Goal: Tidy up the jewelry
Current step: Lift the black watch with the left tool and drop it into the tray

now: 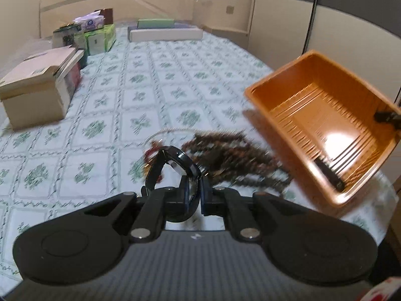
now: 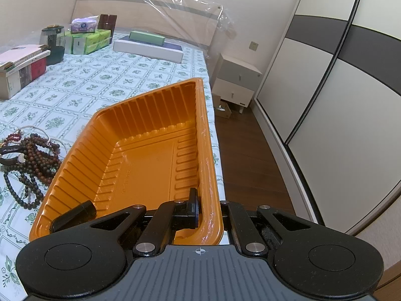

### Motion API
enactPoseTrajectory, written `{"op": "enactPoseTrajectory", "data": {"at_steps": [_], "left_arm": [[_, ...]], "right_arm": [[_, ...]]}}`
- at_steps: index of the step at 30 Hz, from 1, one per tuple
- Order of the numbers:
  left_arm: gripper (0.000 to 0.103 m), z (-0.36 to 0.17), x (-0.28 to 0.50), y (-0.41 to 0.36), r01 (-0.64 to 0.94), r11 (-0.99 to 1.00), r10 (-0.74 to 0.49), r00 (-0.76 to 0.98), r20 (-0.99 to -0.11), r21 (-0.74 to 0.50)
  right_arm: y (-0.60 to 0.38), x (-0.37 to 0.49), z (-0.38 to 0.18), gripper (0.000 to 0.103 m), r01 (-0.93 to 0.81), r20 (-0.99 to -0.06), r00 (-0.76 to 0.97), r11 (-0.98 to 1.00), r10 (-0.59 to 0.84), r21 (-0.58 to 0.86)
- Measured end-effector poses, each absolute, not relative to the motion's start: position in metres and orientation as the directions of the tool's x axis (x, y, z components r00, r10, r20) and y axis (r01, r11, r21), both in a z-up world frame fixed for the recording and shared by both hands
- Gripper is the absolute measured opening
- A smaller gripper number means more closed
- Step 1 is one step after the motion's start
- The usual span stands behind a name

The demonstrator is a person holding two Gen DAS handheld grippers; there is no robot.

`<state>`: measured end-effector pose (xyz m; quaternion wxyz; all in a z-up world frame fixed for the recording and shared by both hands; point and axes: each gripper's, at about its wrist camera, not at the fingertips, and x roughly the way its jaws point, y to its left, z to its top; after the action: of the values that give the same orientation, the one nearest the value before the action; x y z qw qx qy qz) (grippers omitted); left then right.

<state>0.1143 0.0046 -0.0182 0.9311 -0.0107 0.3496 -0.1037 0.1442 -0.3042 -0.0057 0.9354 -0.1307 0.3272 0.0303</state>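
- A black wristwatch [image 1: 175, 165] with a round dark case and a looped strap is clamped between the jaws of the left gripper [image 1: 198, 195], held above the bed [image 1: 175, 75].
- The watch stands on edge: its strap loop rises up and away from the jaws, and the case sits at the top, tilted toward the bed's right edge.
- Just beyond the watch, a tangled heap of dark brown and reddish bead strands [image 1: 235, 158] lies on the bed's green-and-white floral cover, near its right edge. In the left wrist view the heap is blurred; in the right wrist view the separate round beads are plain.
- A thin pale bracelet [image 2: 37, 131] lies at the far side of the heap.
- An orange plastic tray [image 2: 150, 150] with ribbed walls is lifted and tilted over the bed's right edge. The right gripper [image 2: 208, 213] has its jaws clamped on the tray's near rim, one finger inside the wall and one outside.
- The tray holds one small black oblong object [image 2: 75, 213] resting in its lower near corner; what it is cannot be told.
- Its long axis runs from the gripper toward the headboard.
- Cardboard boxes [image 1: 37, 87] and tissue packs [image 1: 100, 35] stand along the bed's left edge and far left corner.
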Motion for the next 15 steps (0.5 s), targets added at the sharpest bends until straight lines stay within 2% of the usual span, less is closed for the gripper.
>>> {"op": "enactPoseTrajectory", "data": {"at_steps": [15], "left_arm": [[0.007, -0.003, 0.131, -0.095, 0.434, 0.873, -0.477, 0.661, -0.579, -0.223]], "right_arm": [[-0.305, 0.144, -0.006, 0.004, -0.143, -0.621, 0.784, 0.965, -0.026, -0.22]]}}
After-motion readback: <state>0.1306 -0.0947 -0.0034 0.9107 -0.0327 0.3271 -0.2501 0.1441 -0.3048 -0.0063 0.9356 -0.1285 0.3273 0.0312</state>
